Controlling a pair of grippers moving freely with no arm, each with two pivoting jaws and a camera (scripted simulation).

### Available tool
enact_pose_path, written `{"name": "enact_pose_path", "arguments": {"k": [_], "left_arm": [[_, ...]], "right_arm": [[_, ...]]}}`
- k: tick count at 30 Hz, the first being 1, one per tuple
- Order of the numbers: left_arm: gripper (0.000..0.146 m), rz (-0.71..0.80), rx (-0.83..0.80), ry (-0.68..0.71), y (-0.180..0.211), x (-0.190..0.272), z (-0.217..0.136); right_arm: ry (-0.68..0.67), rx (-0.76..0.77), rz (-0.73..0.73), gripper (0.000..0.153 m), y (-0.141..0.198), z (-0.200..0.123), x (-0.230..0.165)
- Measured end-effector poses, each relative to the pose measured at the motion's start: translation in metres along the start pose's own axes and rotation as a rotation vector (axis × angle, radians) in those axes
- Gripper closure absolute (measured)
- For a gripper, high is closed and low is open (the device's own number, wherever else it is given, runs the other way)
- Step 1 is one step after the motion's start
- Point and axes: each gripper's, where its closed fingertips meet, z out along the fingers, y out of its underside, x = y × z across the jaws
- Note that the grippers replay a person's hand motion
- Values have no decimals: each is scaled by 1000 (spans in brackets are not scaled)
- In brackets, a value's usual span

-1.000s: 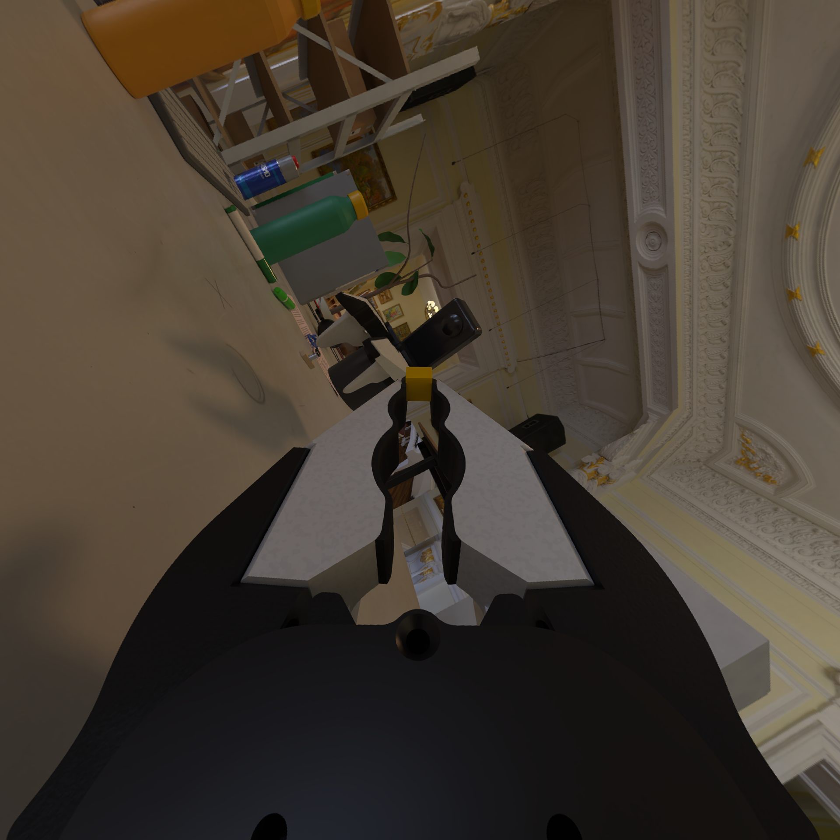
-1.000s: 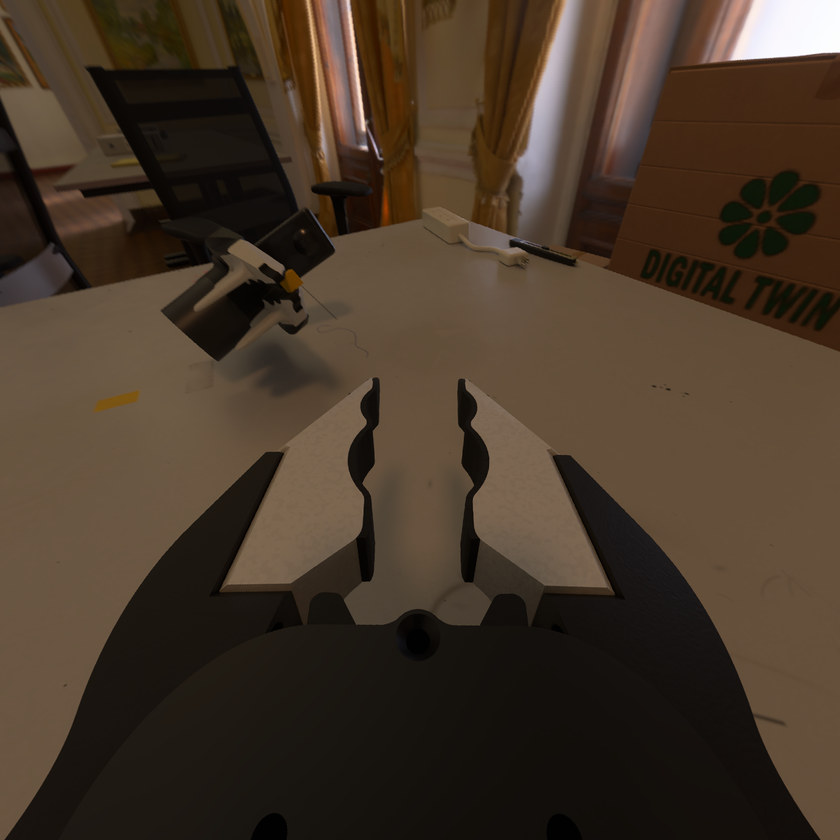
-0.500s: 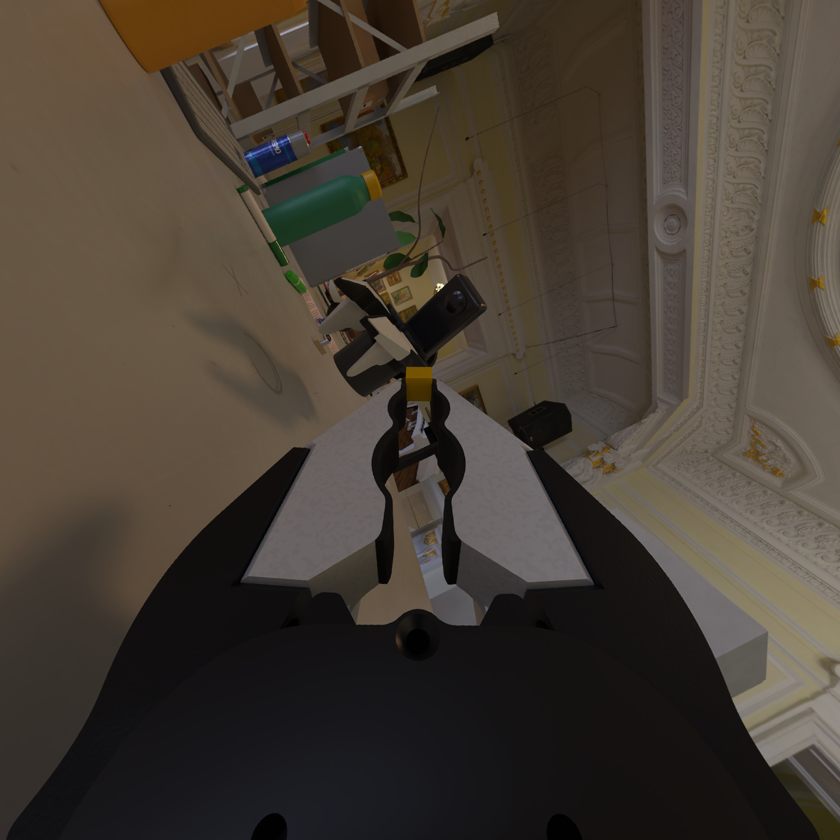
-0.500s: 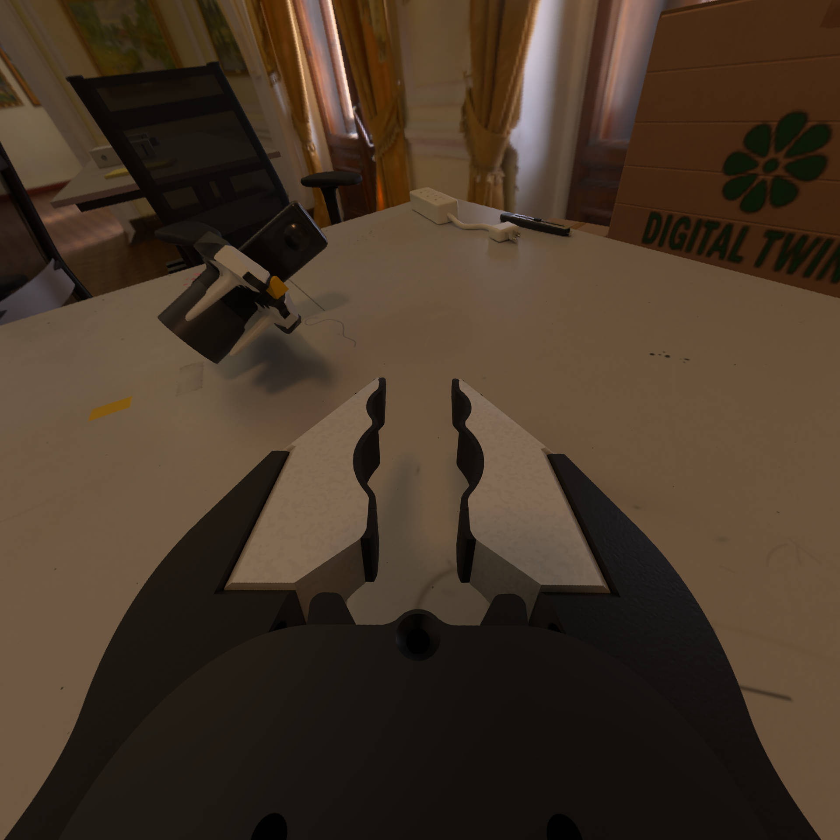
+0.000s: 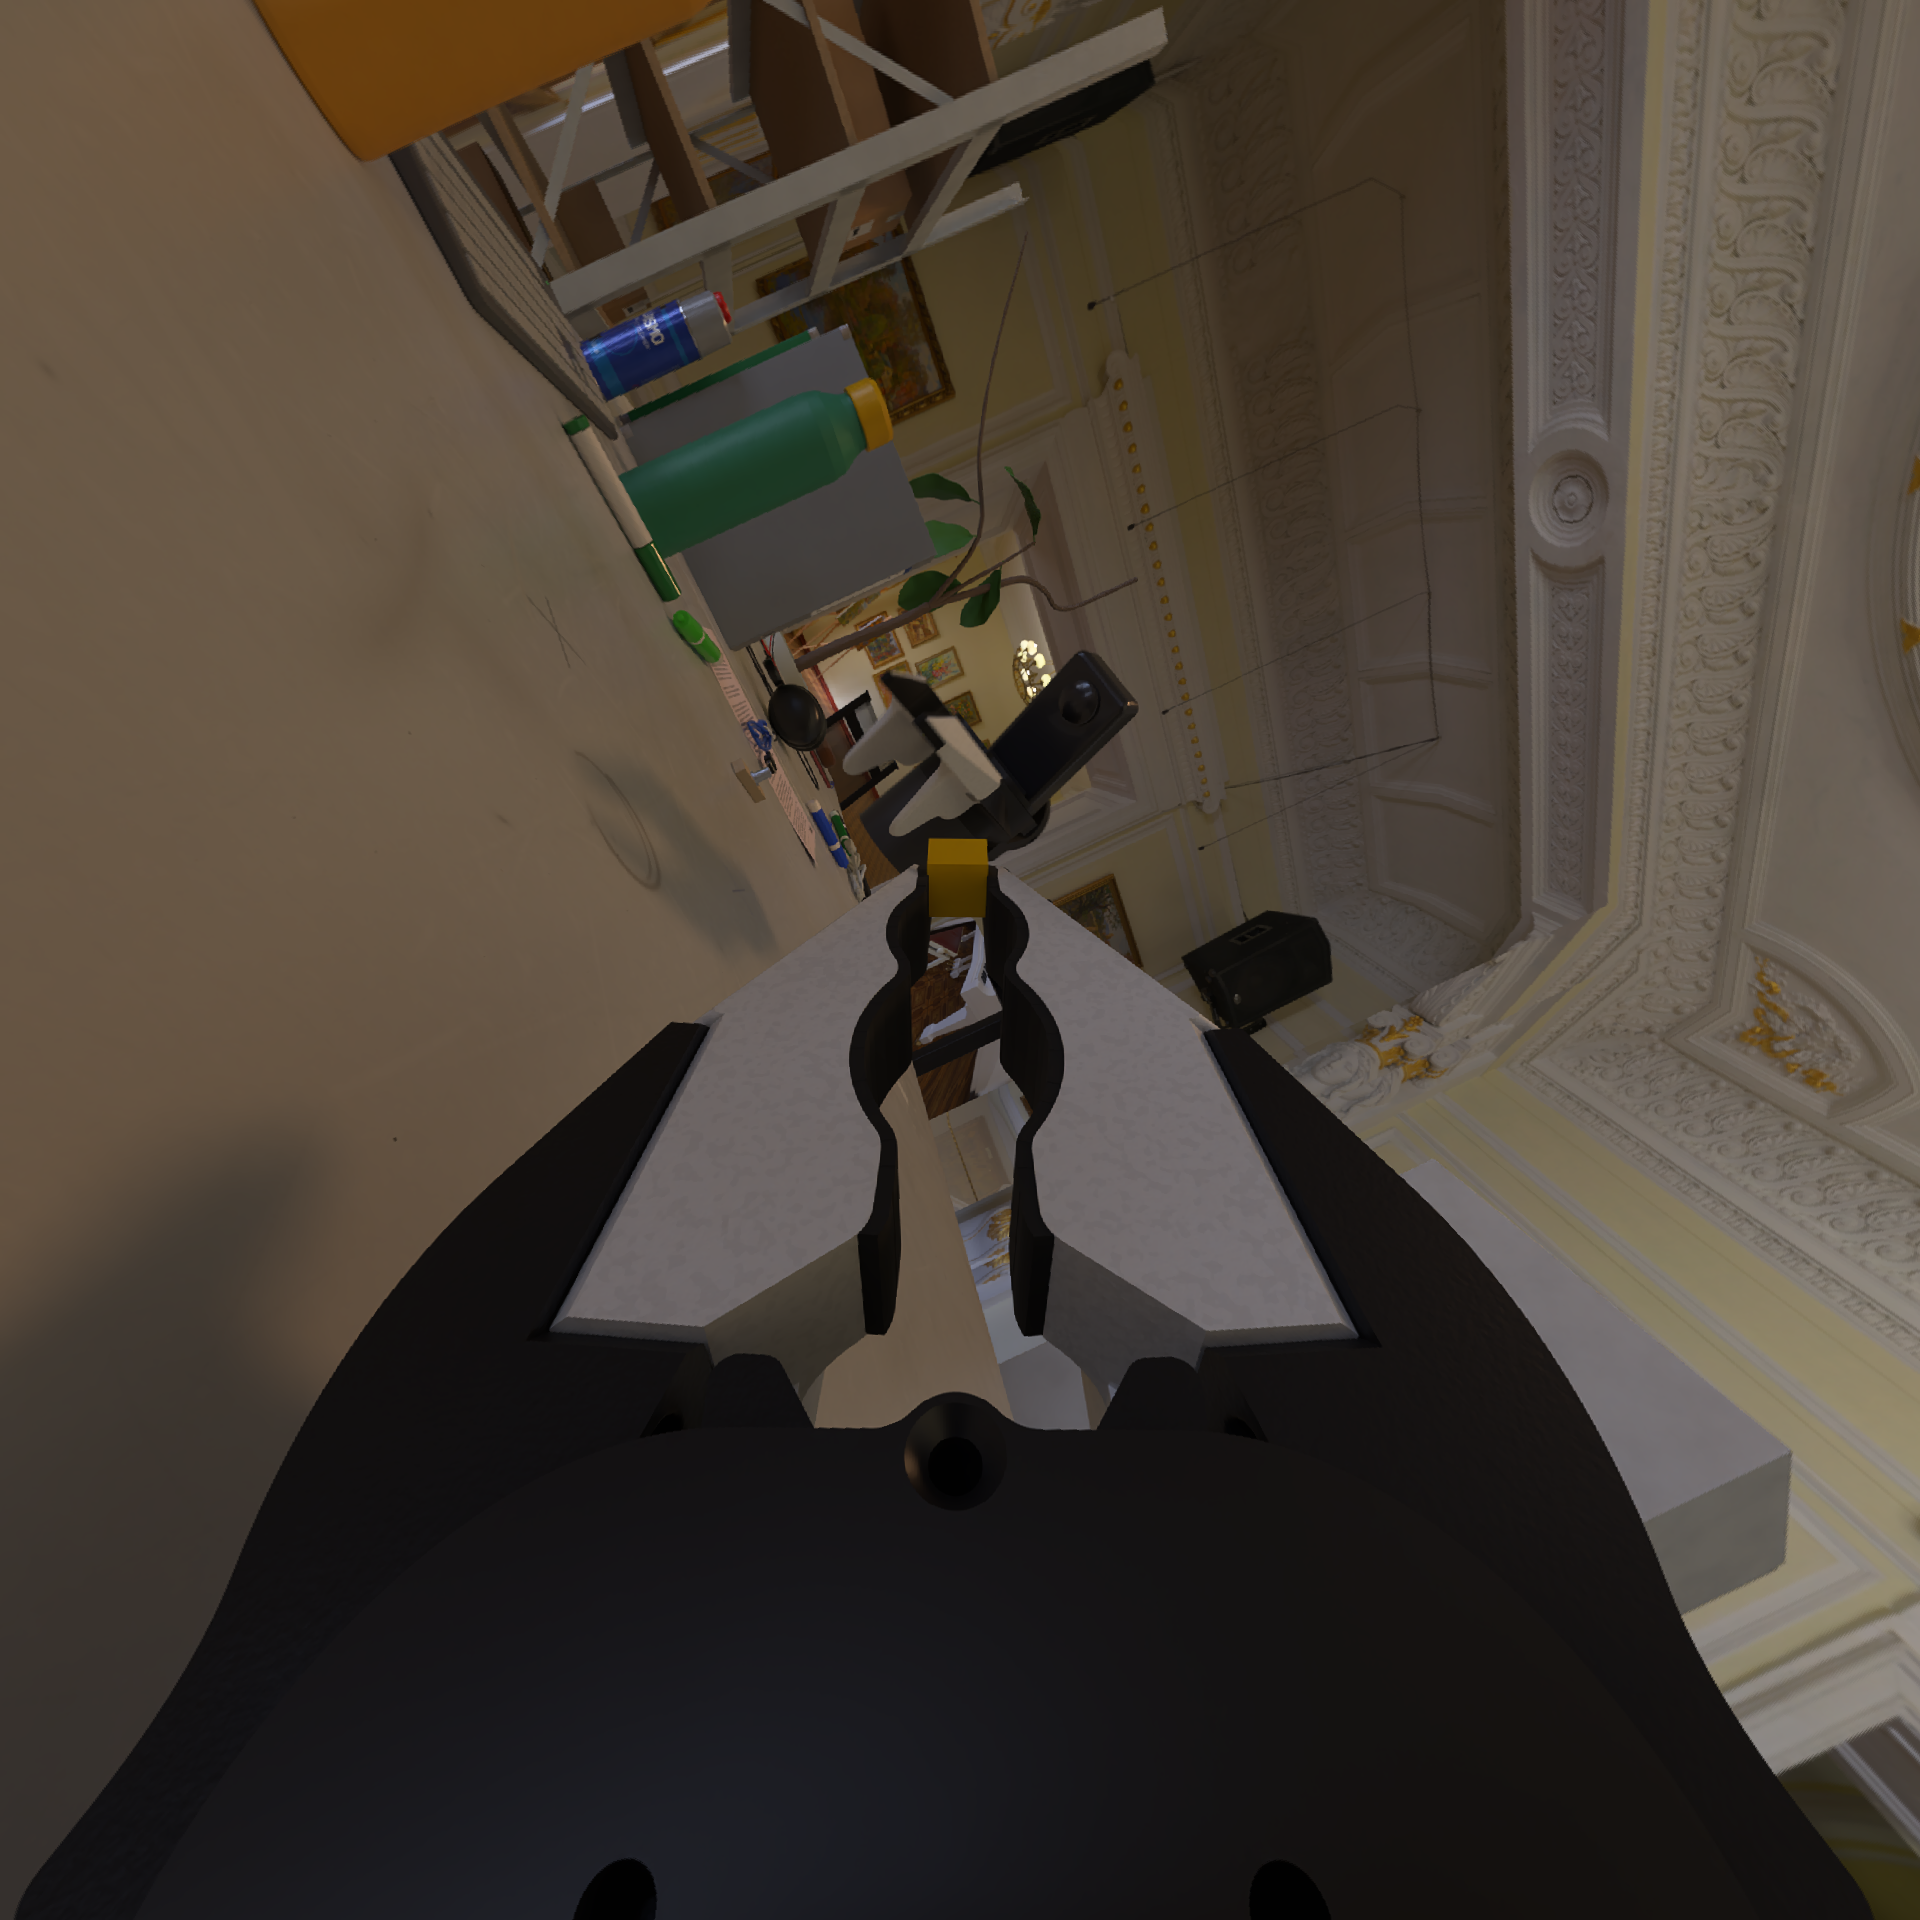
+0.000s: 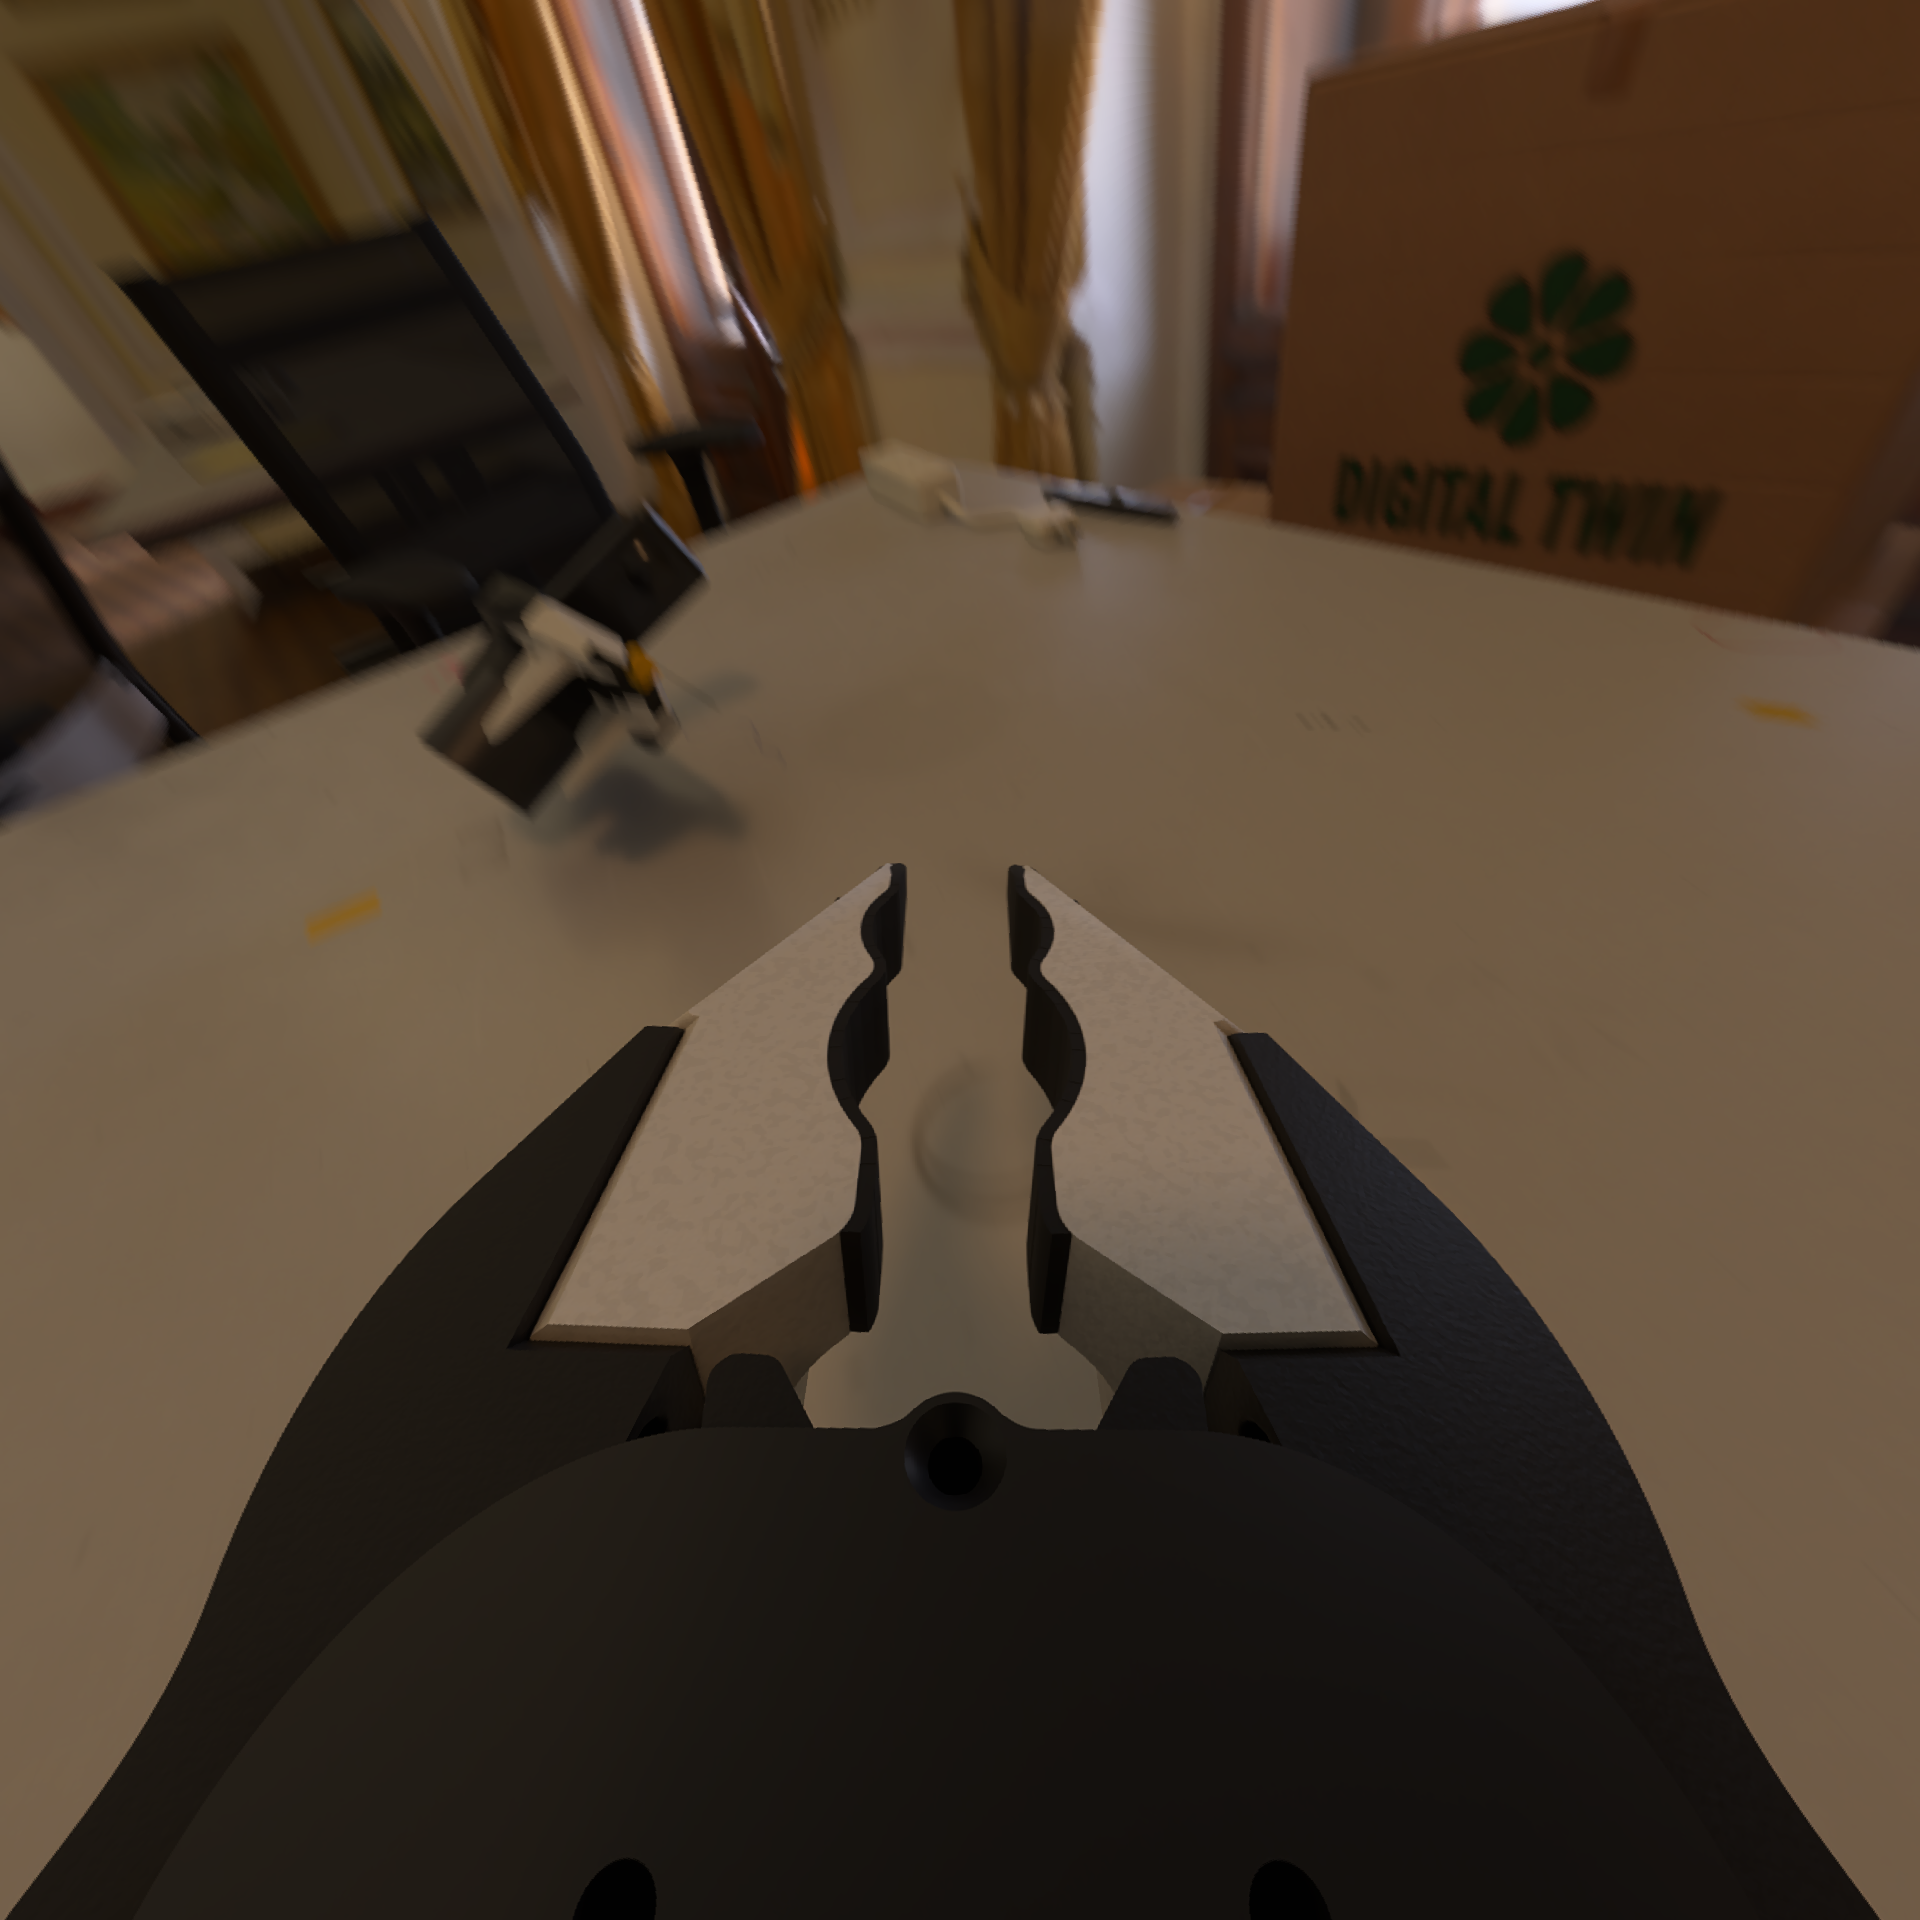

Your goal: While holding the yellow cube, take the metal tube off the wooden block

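My left gripper (image 5: 956, 899) is shut on the small yellow cube (image 5: 956, 871), pinched at the fingertips above the beige table (image 5: 260, 831), which runs down the left of this rolled view. My right gripper (image 6: 956, 883) is open and empty over the table (image 6: 1351, 935), its jaws a narrow gap apart. It also shows in the left wrist view (image 5: 940, 764), just beyond the cube. The left gripper (image 6: 561, 696) with the cube (image 6: 642, 670) shows blurred in the right wrist view, at the left. No metal tube or wooden block shows in either view.
An orange container (image 5: 436, 62), a blue can (image 5: 649, 338), a green bottle (image 5: 758, 473) against a grey box (image 5: 821, 561) and green markers (image 5: 623, 499) line the table's far side. A cardboard box (image 6: 1610, 312), a white adapter (image 6: 935, 483), a black chair (image 6: 395, 416) and yellow tape (image 6: 343, 916) are around.
My right gripper's jaws have narrowed and its view has swung, now blurred by motion. The left gripper still holds the cube; its view has shifted slightly.
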Motion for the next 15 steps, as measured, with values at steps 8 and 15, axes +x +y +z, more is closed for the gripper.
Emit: {"name": "enact_pose_path", "arguments": {"k": [8, 15], "left_arm": [[137, 29, 19, 26, -3, 7, 1], [137, 66, 27, 85, -3, 19, 2]], "right_arm": [[504, -726, -90, 138, 86, -235, 101], [493, -919, -23, 134, 122, -294, 156]]}}
